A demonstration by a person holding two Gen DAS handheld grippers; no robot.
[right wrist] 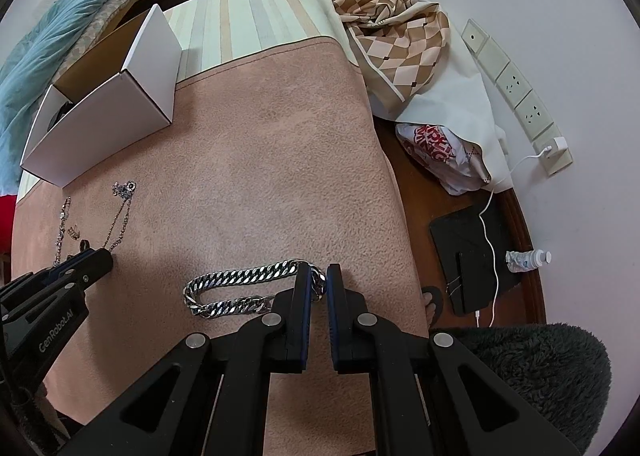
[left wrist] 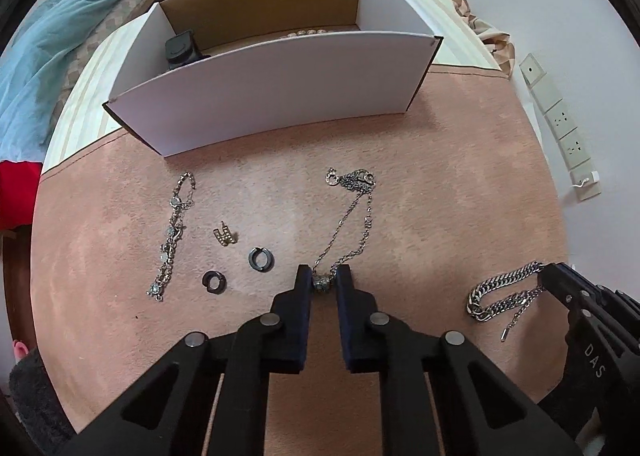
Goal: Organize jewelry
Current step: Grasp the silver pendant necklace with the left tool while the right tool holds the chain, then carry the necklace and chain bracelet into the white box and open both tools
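Observation:
My left gripper (left wrist: 323, 281) is shut on the bead pendant of a thin silver necklace (left wrist: 352, 212) that trails away over the pink cloth. My right gripper (right wrist: 318, 280) is shut on the end of a chunky silver curb chain (right wrist: 236, 288), which lies looped to its left; the chain also shows in the left wrist view (left wrist: 500, 296). On the cloth lie a crystal bracelet (left wrist: 173, 234), a gold H-shaped earring (left wrist: 225, 237) and two dark hoop earrings (left wrist: 262, 258) (left wrist: 214, 281). A white open box (left wrist: 276, 76) stands behind them.
The box holds a black case (left wrist: 180, 49) and a beaded piece (left wrist: 306, 33). A striped tabletop (right wrist: 256, 12) lies beyond the cloth. To the right are a checkered cloth (right wrist: 396, 40), a plastic bag (right wrist: 440, 156), a white cable (right wrist: 494, 240) and wall sockets (right wrist: 520, 96).

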